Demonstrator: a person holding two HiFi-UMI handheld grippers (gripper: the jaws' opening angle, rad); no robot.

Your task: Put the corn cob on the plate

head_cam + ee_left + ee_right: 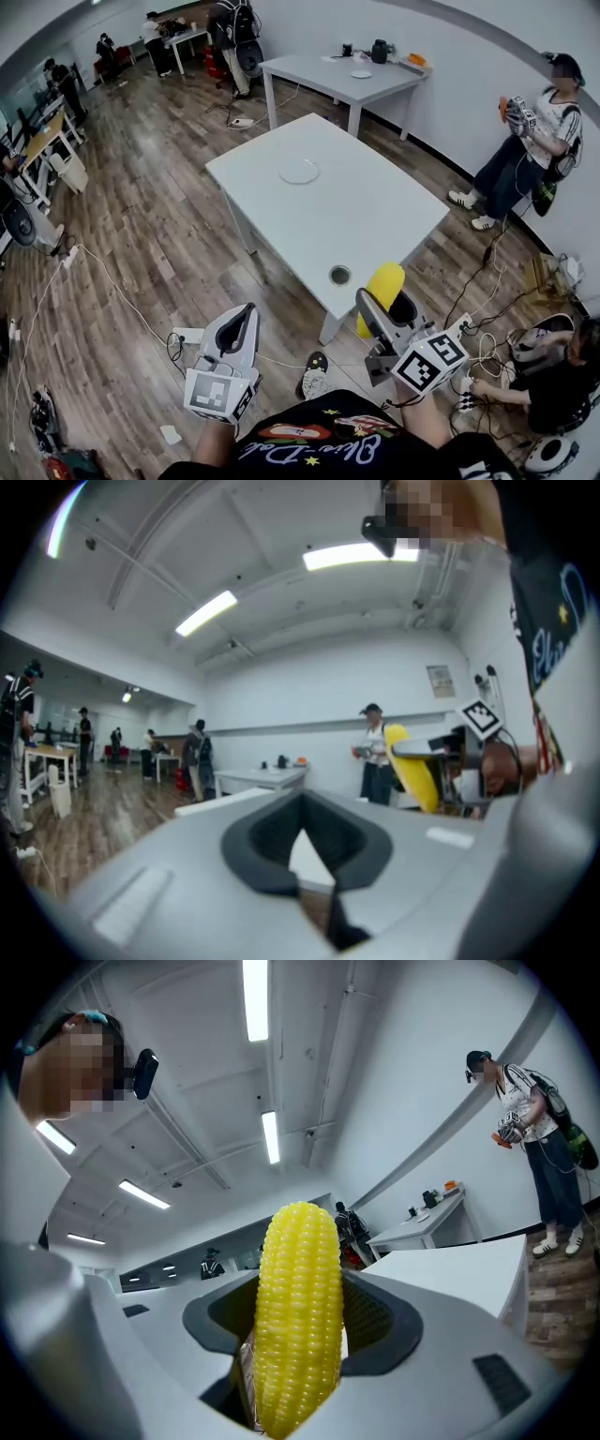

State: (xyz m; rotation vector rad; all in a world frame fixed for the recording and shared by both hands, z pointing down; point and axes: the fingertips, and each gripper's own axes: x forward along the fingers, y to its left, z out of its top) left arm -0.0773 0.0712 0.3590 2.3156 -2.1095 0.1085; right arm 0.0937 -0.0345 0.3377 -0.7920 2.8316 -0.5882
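Corn (385, 281) is pinched in the right gripper (382, 307); left gripper (244, 317) jaws pressed together, plate (299, 171) far.

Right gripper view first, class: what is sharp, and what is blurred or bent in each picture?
Right gripper view: corn cob sharp, wall bent by the wide lens. Left gripper view: near jaws soft, ceiling light glaring. Head view: floor curves at the edges, table crisp.

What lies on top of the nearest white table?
Only a white plate and a small dark round spot show. The corn cob in the right gripper covers a bit of the table edge.
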